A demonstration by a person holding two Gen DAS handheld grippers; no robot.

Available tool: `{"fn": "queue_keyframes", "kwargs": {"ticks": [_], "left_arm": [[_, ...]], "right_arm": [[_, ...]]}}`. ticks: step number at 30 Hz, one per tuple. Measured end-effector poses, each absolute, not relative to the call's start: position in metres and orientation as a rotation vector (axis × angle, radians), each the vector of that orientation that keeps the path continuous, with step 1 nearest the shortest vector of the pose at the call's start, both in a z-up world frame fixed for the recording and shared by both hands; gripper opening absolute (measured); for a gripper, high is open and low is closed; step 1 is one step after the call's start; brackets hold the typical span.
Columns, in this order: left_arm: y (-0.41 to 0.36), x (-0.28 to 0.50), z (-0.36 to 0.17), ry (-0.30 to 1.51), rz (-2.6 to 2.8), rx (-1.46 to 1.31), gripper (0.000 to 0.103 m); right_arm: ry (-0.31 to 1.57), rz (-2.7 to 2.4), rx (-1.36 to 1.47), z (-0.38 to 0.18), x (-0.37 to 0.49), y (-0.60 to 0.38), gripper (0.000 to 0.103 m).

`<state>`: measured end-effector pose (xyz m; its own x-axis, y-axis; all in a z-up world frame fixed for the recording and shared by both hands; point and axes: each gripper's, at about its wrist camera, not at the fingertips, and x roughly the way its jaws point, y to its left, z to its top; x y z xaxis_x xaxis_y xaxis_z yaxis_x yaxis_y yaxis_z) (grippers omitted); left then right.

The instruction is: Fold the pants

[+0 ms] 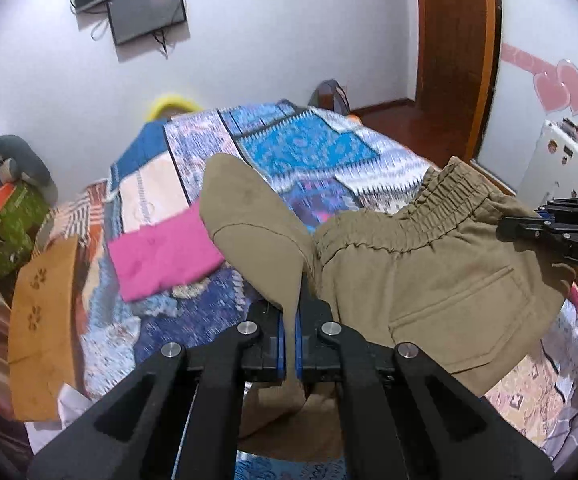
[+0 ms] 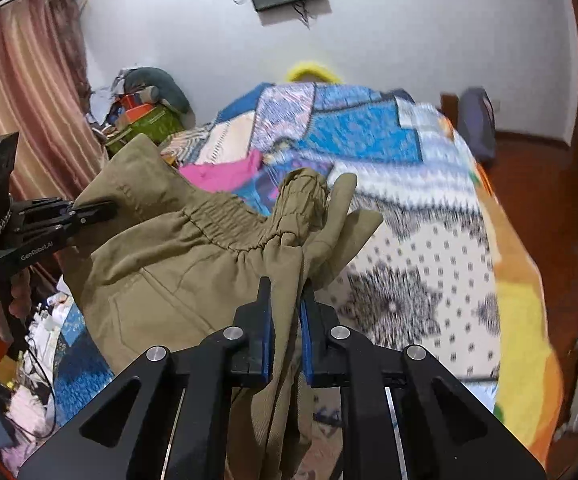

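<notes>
Gripping the khaki pants at two points, you have both claws clamped on cloth. Your left gripper has its jaws pressed together on a thin fold of fabric at the left end of the waist, with a flap standing up beyond the tips. Your right gripper is pinching a thicker bunch at the right end of the waistband, its blue pads set slightly apart by the gathered cloth.

Between the two claws the elastic waist spans roughly level, and a back pocket faces the left wrist camera. The garment hangs in the air, clear of the bed; the legs drop out of view beneath both grippers, so their lie cannot be confirmed.

Assessment of progress: early. The pick-up appears complete and the pants are held up by the waist. No fold is visible in what shows of the garment. Remaining, in my judgement: lay or halve the pants leg on leg, smooth them on the patterned bedspread, then fold along the length.

Further out, a folded pink garment lies on the far left of the bed, and an orange cloth with paw prints at the near left edge. Open bedspread lies ahead of your right claw.
</notes>
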<state>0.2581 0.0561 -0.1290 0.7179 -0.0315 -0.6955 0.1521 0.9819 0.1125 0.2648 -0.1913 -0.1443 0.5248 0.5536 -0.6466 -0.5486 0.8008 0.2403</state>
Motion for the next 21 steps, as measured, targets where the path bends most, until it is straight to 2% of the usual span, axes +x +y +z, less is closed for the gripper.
{"fn": "queue_keyframes", "kwargs": {"ticks": [10, 21], "left_arm": [[0.103, 0.288, -0.085, 0.664, -0.014, 0.144, 0.002], [0.171, 0.363, -0.073, 0.627, 0.107, 0.096, 0.002]], "right_arm": [[0.657, 0.688, -0.062, -0.099, 0.3, -0.147, 0.01], [0.571, 0.708, -0.104, -0.082, 0.372, -0.065, 0.01]]}}
